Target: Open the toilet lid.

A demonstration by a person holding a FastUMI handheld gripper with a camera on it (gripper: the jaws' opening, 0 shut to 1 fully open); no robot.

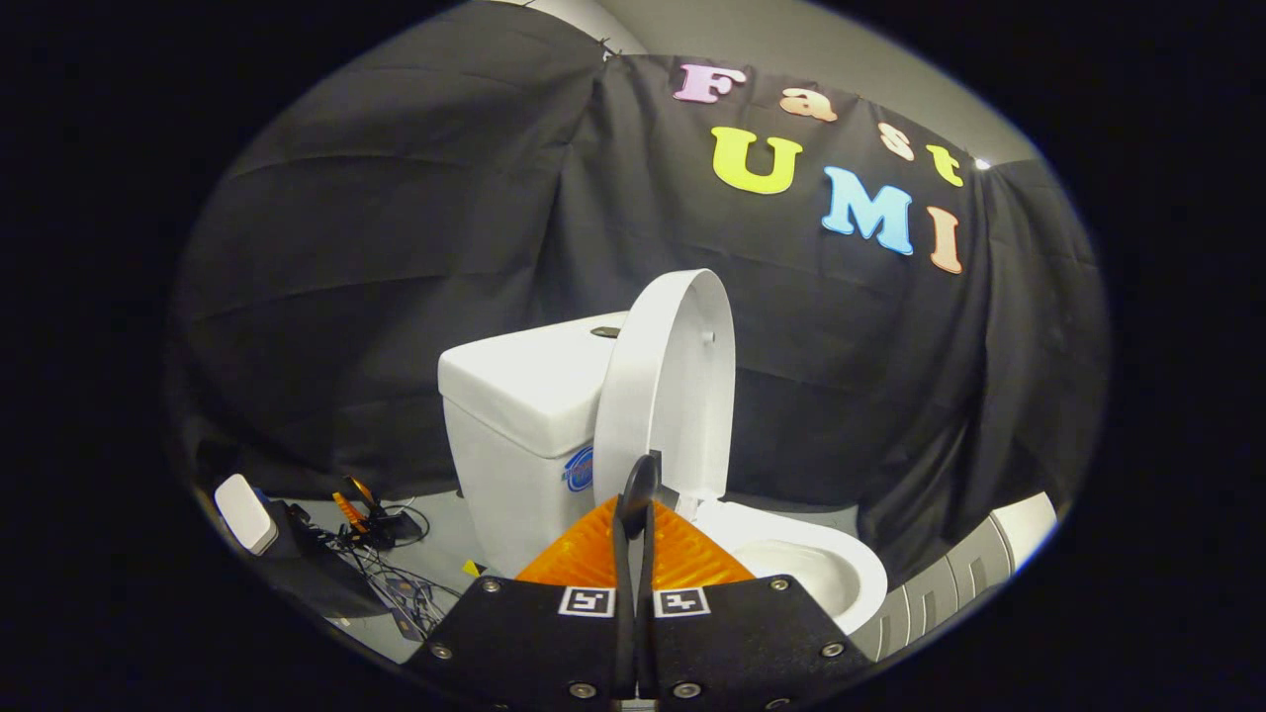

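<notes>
Toilet lid [668, 381] is already standing upright mid-frame, resting near the tank [524, 396]. Gripper [636, 494] at bottom center looks pinched closed, holding nothing. Only risk I see: bump it and the lid flops back onto the bowl [841, 564].

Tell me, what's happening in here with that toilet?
A person is working hand-held tongs in front of a white toilet. The lid already stands raised, almost upright, next to the tank, and the bowl lies open beside the tongs. The two fingers are pressed together with nothing between them, just in front of the lid's lower edge. Some cables lie on the floor beside the toilet.
</notes>
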